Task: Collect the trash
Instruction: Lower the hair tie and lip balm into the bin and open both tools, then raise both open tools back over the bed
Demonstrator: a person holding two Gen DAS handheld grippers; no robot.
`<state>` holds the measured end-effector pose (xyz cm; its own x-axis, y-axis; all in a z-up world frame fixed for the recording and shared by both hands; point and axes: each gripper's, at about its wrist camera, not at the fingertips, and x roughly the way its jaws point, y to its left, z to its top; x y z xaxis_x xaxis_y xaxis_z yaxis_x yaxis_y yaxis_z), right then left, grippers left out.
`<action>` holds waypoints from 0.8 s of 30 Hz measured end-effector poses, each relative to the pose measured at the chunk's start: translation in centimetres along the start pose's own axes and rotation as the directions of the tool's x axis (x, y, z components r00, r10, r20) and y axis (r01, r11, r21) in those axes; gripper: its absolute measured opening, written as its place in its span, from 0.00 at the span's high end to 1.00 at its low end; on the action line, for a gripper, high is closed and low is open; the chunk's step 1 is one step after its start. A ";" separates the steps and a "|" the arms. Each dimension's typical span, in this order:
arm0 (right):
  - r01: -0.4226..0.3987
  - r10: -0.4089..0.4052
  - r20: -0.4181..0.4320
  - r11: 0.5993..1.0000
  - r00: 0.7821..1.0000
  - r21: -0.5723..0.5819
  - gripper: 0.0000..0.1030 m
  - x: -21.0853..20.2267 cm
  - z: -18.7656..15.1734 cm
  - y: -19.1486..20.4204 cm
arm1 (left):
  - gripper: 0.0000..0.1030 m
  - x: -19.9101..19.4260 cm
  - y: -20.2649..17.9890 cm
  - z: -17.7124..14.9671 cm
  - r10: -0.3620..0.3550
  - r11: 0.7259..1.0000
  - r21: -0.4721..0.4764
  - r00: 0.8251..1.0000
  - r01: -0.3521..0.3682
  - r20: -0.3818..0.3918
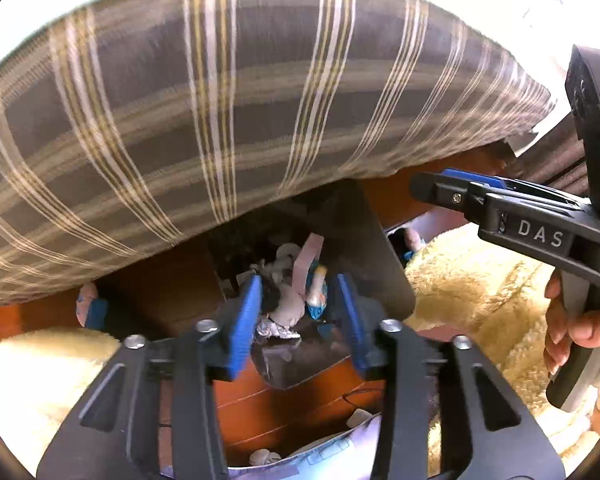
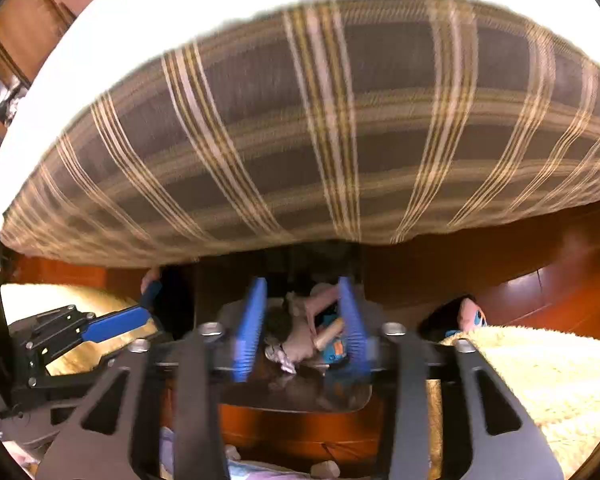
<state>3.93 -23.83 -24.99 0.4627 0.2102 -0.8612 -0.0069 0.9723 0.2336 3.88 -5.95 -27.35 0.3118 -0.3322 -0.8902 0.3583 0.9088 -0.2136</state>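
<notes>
A dark trash bin (image 1: 364, 240) stands on the wooden floor against the plaid-covered bed, filled with trash (image 1: 288, 300): crumpled tissue, foil, a pink strip, a blue and white wrapper. My left gripper (image 1: 300, 320) is open and empty above the bin's near rim. My right gripper (image 2: 304, 328) is also open and empty over the same trash (image 2: 300, 340), where a small tan roll lies. The right gripper (image 1: 452, 188) shows in the left wrist view at the right, its fingers close together; the left gripper's finger (image 2: 116, 326) shows at the left of the right wrist view.
A plaid grey and beige bed cover (image 1: 236, 112) hangs over the bin. Cream fluffy rugs (image 1: 480, 288) lie left and right on the red-brown wood floor (image 1: 284, 408). Paper scraps and a printed sheet (image 1: 324, 448) lie on the floor near me. Small dolls (image 2: 472, 316) lie beside the bed.
</notes>
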 end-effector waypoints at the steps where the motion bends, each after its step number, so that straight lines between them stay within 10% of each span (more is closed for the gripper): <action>1: 0.003 -0.003 0.014 1.000 1.000 -0.002 0.33 -0.5 0.1 0.1 | 0.54 -0.7 -0.1 0.2 0.003 1.000 0.004 1.000 -0.003 0.014; 9: -0.010 0.015 0.185 1.000 0.983 -0.023 0.16 -7.2 3.2 0.8 | 0.29 -7.2 -0.6 2.6 0.032 0.999 0.029 0.989 -0.036 0.147; 24: 0.062 -0.043 0.300 0.997 0.953 -0.054 0.07 -11.1 13.2 1.5 | 0.20 -12.7 2.1 11.2 0.082 0.996 -0.002 0.956 -0.085 0.282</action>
<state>10.49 -26.05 -9.08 0.7070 0.1279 -0.6956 -0.0261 0.9876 0.1551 10.54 -2.63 -11.96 0.5756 -0.3138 -0.7551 0.3284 0.9344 -0.1379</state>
